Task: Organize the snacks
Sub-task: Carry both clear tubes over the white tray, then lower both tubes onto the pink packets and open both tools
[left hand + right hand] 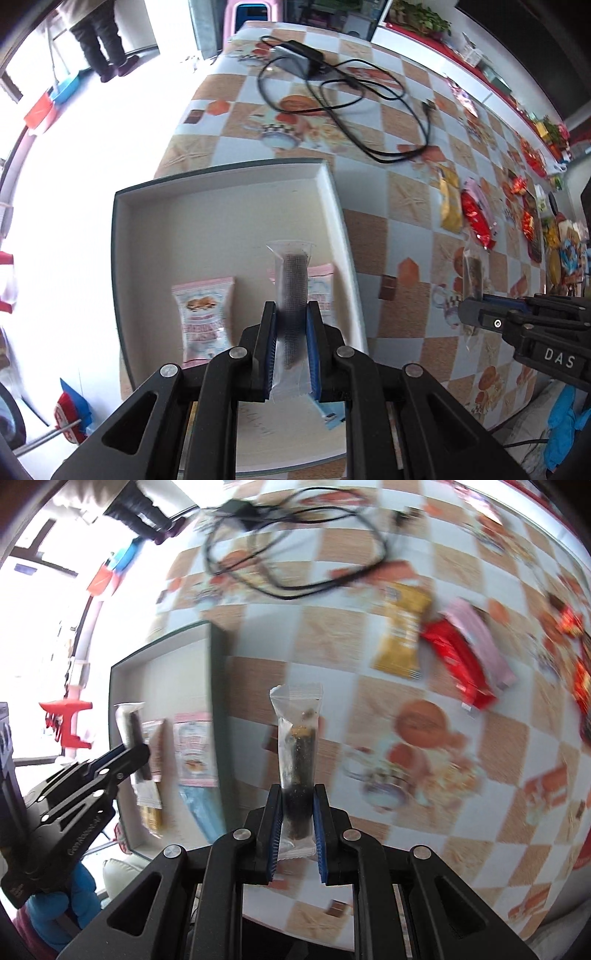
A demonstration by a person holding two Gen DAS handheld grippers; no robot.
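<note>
My left gripper (291,314) is shut on a clear-wrapped dark snack stick (291,280) and holds it over the white tray (221,177). A pink snack packet (203,317) lies in the tray, with another packet (321,291) behind the stick. My right gripper (297,797) is shut on a second clear-wrapped dark snack stick (297,746) above the checkered tablecloth, just right of the tray (216,672). The left gripper (125,753) shows in the right wrist view over the tray, and the right gripper (469,314) shows in the left wrist view.
A yellow packet (402,631), a red packet (458,657) and a pink packet (480,635) lie on the table to the right. More snacks (532,221) lie at the far right. A black charger with cables (332,88) lies behind the tray. A person stands on the floor far left.
</note>
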